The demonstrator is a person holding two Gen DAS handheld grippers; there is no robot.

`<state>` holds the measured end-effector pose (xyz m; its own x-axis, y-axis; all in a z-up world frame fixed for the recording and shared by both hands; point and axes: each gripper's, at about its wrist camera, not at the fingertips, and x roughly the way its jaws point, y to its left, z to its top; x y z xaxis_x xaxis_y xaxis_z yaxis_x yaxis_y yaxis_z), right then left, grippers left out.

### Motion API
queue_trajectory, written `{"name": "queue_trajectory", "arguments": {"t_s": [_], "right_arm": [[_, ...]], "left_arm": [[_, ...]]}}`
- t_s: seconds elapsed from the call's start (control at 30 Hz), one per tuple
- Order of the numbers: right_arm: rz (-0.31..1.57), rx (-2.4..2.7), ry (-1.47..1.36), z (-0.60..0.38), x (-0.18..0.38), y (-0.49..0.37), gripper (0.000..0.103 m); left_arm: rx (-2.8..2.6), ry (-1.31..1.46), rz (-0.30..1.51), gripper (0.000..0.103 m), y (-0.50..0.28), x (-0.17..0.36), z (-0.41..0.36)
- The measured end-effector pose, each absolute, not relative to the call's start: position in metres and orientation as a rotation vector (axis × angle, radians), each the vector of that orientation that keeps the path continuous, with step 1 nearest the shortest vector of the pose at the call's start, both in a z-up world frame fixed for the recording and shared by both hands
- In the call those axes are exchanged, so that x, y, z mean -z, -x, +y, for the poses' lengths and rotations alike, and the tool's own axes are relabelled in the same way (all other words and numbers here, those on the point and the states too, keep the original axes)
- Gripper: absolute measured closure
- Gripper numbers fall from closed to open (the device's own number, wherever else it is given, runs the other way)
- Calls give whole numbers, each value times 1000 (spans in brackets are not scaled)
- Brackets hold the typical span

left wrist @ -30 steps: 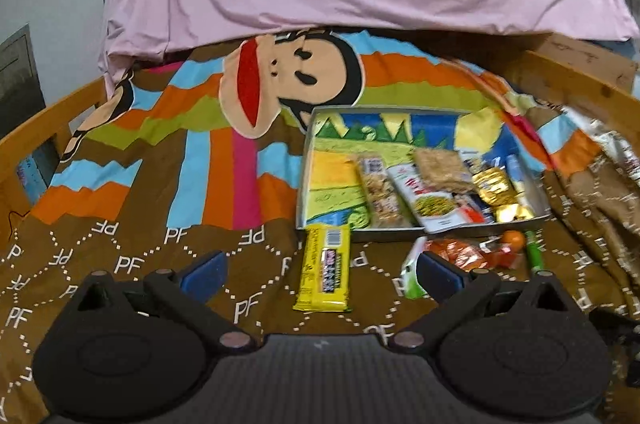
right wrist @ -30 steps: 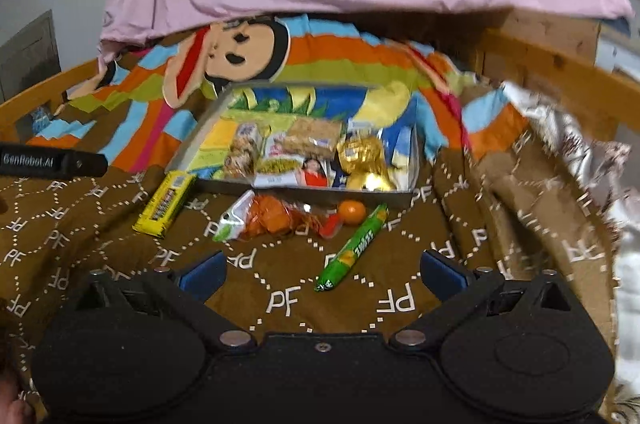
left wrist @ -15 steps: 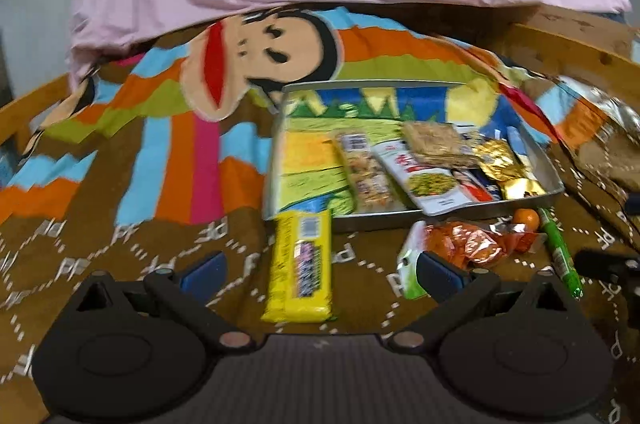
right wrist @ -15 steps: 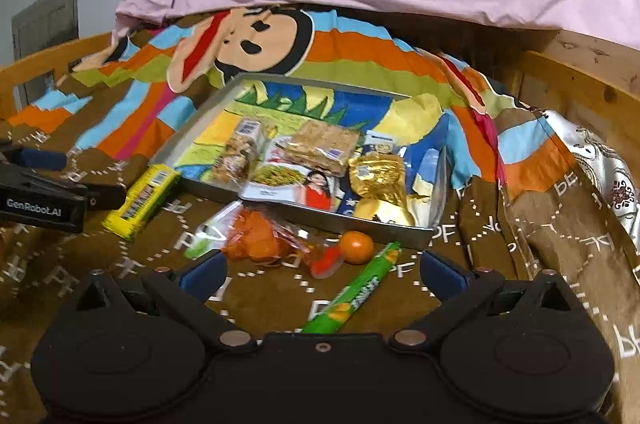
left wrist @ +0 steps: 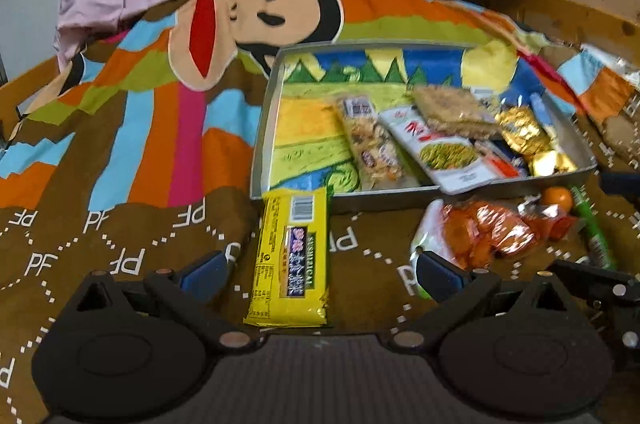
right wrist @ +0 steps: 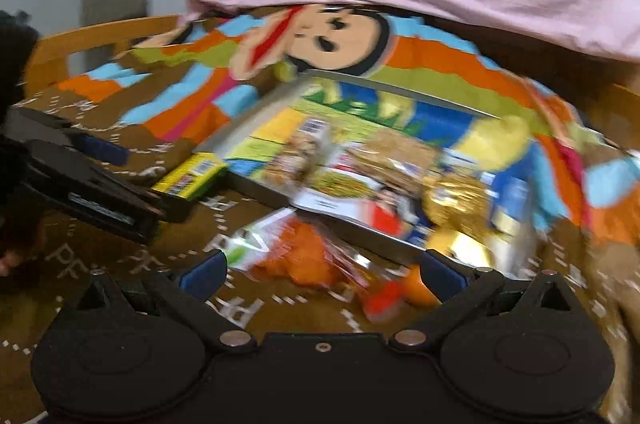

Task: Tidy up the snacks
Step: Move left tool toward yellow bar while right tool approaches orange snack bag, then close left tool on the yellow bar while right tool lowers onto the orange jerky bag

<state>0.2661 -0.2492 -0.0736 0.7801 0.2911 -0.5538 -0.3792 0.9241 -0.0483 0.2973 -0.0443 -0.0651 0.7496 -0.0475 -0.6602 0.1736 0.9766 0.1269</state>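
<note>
Snacks in two groups: several packets already inside the tray [left wrist: 264, 128], beyond both pairs of jaws, and four pieces loose on the bed's blanket [left wrist: 120, 184], in front of the tray's near wall. Yellow bar [left wrist: 290, 256] lying lengthwise between the jaws of the left gripper [left wrist: 320, 272], far end touching the tray wall. Orange packet [left wrist: 480, 232] just ahead of the right gripper [right wrist: 324, 272], between its jaws, with a small orange ball [left wrist: 558, 198] and a green stick [left wrist: 592, 224] close by on the right-hand side. Both pairs of jaws spread wide, holding nothing.

Probable trouble on the left: a soft, yielding blanket under a flat, slick wrapper. Closing too low could pinch cloth along with the bar; closing too high could let it skid out.

On the right: a puffy, crinkled bag, easy to catch by the film alone and so to crush or let droop. A brush against the ball might send it rolling off towards the green stick.

Also worth minding: the two grippers working near each other, hence a risk of knocking together. Right half of the tray already crowded, one white pouch overhanging the near wall, so anything dropped there likely to slide back out. Right view too blurred to judge height above the blanket.
</note>
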Motion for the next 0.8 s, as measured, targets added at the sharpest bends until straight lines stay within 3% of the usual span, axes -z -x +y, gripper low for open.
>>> {"name": "queue_trajectory", "arguments": {"t_s": [0.3,0.8], "right_arm": [[631,-573,266,-236,88,-301,1],[735,-580,188,-240,117,-342,1]], "left_arm": [[94,-166,762,0,-318,76,-40],[56,-215,779,0,-344,98,-49]]}}
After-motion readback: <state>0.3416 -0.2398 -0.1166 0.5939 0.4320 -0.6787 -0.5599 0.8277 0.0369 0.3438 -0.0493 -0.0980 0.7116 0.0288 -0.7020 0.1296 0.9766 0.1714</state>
